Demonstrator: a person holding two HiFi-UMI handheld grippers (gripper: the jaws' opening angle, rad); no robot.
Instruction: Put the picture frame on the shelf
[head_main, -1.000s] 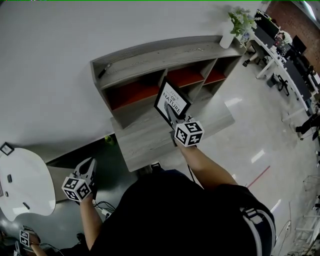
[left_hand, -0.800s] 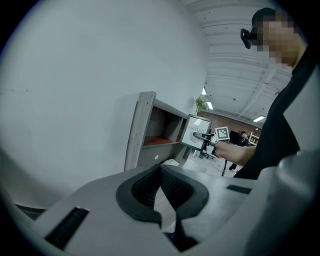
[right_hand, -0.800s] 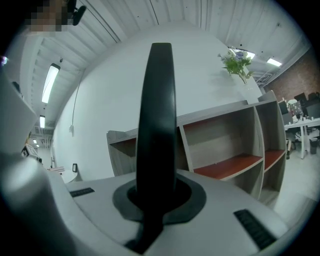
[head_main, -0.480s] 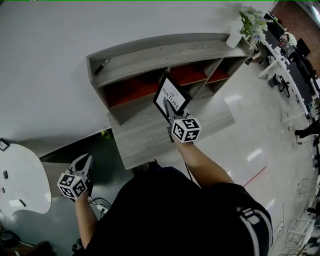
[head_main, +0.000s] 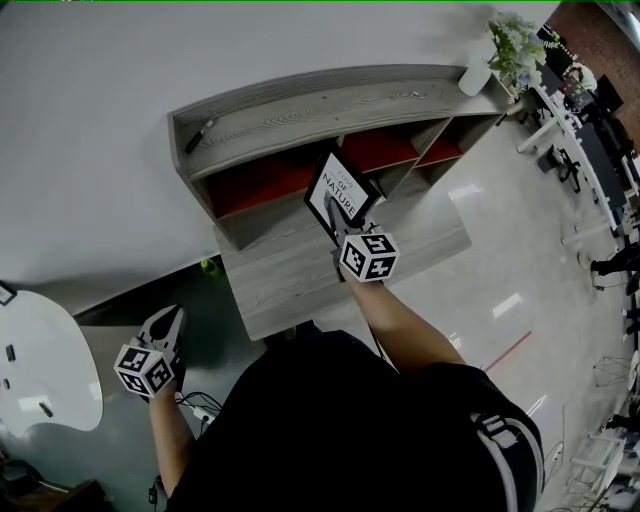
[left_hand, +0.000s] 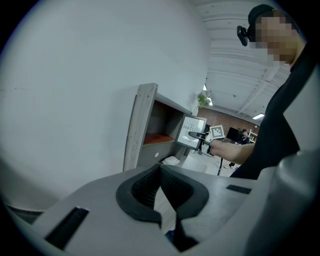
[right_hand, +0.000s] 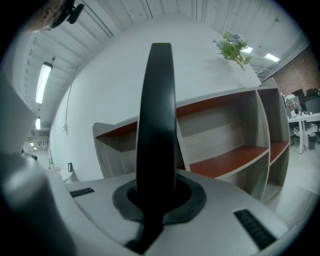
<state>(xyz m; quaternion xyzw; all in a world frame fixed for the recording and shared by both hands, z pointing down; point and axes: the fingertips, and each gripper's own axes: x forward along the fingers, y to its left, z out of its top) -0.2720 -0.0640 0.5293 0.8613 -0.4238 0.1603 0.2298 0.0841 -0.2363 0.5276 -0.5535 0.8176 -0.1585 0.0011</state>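
My right gripper (head_main: 333, 212) is shut on the lower edge of a black picture frame (head_main: 342, 188) with a white print. It holds the frame upright in the air in front of the middle compartment of the grey shelf unit (head_main: 330, 100) with red boards. In the right gripper view the frame (right_hand: 156, 115) is a dark edge-on band between the jaws of my right gripper (right_hand: 157, 192), and the shelf (right_hand: 225, 135) lies behind it. My left gripper (head_main: 172, 322) hangs low at the left, shut on nothing (left_hand: 160, 172). From there I see the frame (left_hand: 192, 131) at a distance.
A low grey wooden platform (head_main: 300, 285) stands in front of the shelf. On the shelf top are a white vase with a plant (head_main: 505, 55) at the right end and a small dark object (head_main: 198, 137) at the left. A white round table (head_main: 40, 370) sits far left; office desks (head_main: 590, 140) far right.
The frame and my right gripper have moved slightly up and toward the shelf. My left gripper has barely moved, and the view has shifted a little.
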